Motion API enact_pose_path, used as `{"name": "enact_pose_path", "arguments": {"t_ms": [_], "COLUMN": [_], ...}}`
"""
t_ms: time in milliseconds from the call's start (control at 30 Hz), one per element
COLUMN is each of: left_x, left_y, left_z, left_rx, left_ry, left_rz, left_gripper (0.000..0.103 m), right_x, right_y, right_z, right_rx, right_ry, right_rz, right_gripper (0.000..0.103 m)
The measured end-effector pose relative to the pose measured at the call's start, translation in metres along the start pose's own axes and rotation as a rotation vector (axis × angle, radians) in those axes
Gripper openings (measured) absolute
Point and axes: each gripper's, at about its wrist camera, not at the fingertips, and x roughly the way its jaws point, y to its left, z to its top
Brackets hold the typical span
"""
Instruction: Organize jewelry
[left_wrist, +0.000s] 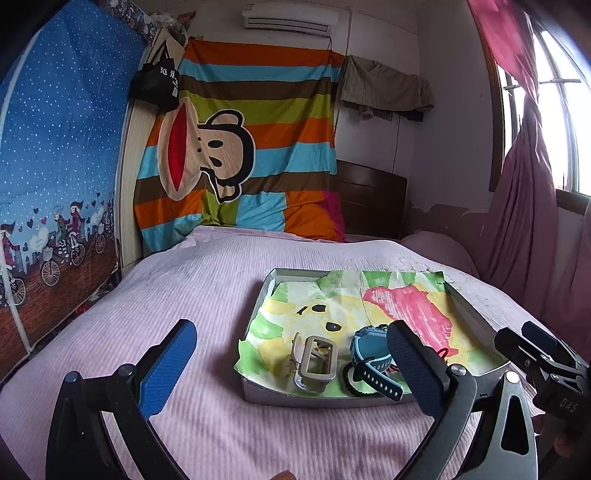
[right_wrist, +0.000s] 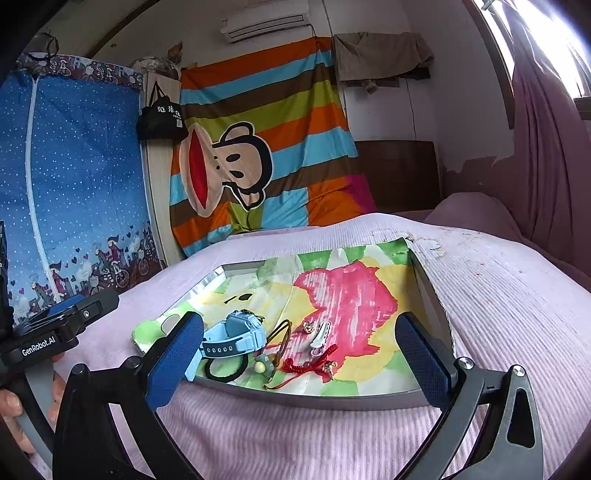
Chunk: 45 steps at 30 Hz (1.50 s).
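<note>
Tray on bed, paper-lined, holding: watch, black tie, red cord, white clip, claw clip. All are grouped at the near edge, just ahead of both grippers. Right gripper: fully spread, nothing held, cord and clip nearest. Left gripper: wide apart, nothing held, claw clip nearest. The watch strap is laid crosswise, crowding the tie
</note>
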Motion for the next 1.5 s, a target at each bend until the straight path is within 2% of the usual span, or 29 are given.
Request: {"name": "enact_pose_path", "arguments": {"t_ms": [267,633,1033,1500], "left_x": [-0.04,-0.089,-0.125,-0.142], "left_y": [-0.005,0.004,0.005,0.009], "left_z": [-0.011,-0.027,-0.053,-0.082], "left_rx": [0.059,0.044,0.063,0.071], "left_ry": [-0.062,-0.12,-0.102,-0.07], "left_rz": [0.013,0.0,-0.003,0.017], "left_gripper": [0.103,0.103,0.103,0.103], "right_x": [-0.038,-0.086,-0.139,-0.157], "right_y": [0.008,0.015,0.028,0.024], "right_z": [-0.009,-0.029,-0.05,-0.082], "right_rx": [-0.008,-0.001,-0.048,-0.02], "right_ry": [-0.034,-0.066,-0.097,-0.058], "right_rz": [0.016,0.021,0.015,0.016], "right_gripper": [0.102,0.102,0.102,0.102]}}
